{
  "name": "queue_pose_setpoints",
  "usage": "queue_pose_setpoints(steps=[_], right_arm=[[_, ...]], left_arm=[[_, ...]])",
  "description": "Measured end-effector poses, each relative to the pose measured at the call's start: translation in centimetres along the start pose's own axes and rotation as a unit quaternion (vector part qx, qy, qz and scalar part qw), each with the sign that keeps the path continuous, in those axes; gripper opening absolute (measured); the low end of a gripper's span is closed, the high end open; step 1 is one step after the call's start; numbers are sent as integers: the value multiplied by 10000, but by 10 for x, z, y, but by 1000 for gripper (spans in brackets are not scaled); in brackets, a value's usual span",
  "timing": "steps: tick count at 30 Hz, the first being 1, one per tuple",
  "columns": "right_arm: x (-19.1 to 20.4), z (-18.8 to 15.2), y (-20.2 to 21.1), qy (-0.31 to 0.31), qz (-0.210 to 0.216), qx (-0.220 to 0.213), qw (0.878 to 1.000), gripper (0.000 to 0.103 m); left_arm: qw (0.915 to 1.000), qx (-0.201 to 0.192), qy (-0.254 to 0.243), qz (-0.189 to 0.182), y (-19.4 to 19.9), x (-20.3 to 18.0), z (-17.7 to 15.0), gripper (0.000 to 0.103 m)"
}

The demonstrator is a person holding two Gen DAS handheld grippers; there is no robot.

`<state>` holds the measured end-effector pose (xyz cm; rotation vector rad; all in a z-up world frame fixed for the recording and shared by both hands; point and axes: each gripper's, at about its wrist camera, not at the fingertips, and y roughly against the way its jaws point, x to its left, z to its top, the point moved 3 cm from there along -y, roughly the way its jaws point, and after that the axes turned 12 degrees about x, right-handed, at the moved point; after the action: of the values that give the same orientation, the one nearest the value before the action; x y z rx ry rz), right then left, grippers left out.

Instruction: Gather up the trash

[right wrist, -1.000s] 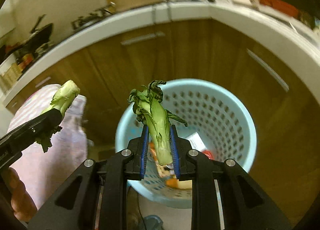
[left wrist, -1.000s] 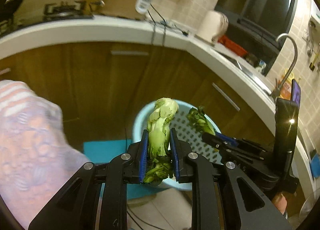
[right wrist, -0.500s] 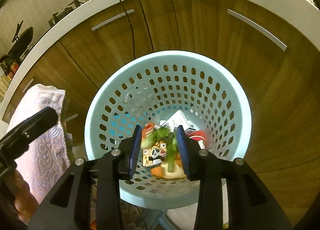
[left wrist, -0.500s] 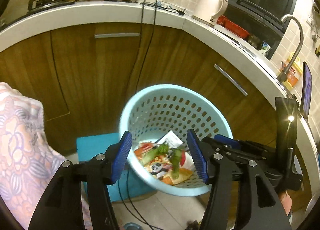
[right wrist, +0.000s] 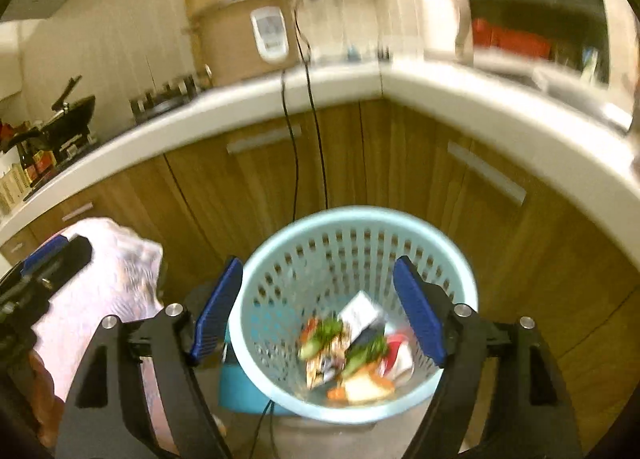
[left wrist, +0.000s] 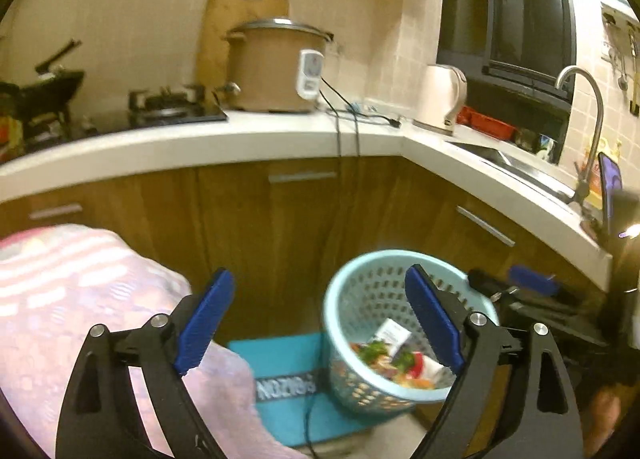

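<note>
Both grippers, left gripper [left wrist: 320, 323] and right gripper [right wrist: 318, 319], just opened, jaws apart and empty; vegetable scraps [right wrist: 352, 347] in far basket [right wrist: 280, 251] look light, limp—grip stalks.

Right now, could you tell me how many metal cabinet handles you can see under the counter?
3: one handle far left above the pink cloth, one beneath the rice cooker, one right, above the basket. Others may be hidden.

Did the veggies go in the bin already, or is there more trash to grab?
Done: the green vegetable pieces lie in the blue basket with wrappers and scraps. In hand: nothing; the left gripper and right gripper have just been opening and stand empty. Left: no other loose trash shows in these views.
</note>
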<state>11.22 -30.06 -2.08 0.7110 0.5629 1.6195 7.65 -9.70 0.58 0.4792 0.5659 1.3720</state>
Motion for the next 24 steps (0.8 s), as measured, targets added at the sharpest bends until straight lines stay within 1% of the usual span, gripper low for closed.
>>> queue_pose_setpoints(steps=[2, 5, 8, 11, 16, 21, 24], right_arm=[[12, 0, 14, 71, -199, -333, 9992, 77], [22, -1, 23, 73, -344, -563, 9978, 77], [29, -1, 26, 68, -450, -660, 9968, 77], [34, -1, 31, 46, -523, -750, 9958, 77], [42, -2, 38, 41, -617, -877, 9942, 77], [52, -3, 41, 146, -707, -921, 9931, 77], [56, -4, 44, 186, -704, -961, 9927, 80]], left_arm=[[9999, -31, -97, 132, 1, 4, -1, 86], [9996, -161, -90, 215, 3, 12, -3, 86], [9993, -212, -49, 290, 9, 19, -3, 86], [9986, -433, -12, 299, 23, 22, -1, 86], [9987, -461, 185, 98, 31, 29, -2, 86], [9976, -614, 158, 272, 39, 31, -5, 86], [9973, -634, 109, 364, 39, 31, -6, 86]])
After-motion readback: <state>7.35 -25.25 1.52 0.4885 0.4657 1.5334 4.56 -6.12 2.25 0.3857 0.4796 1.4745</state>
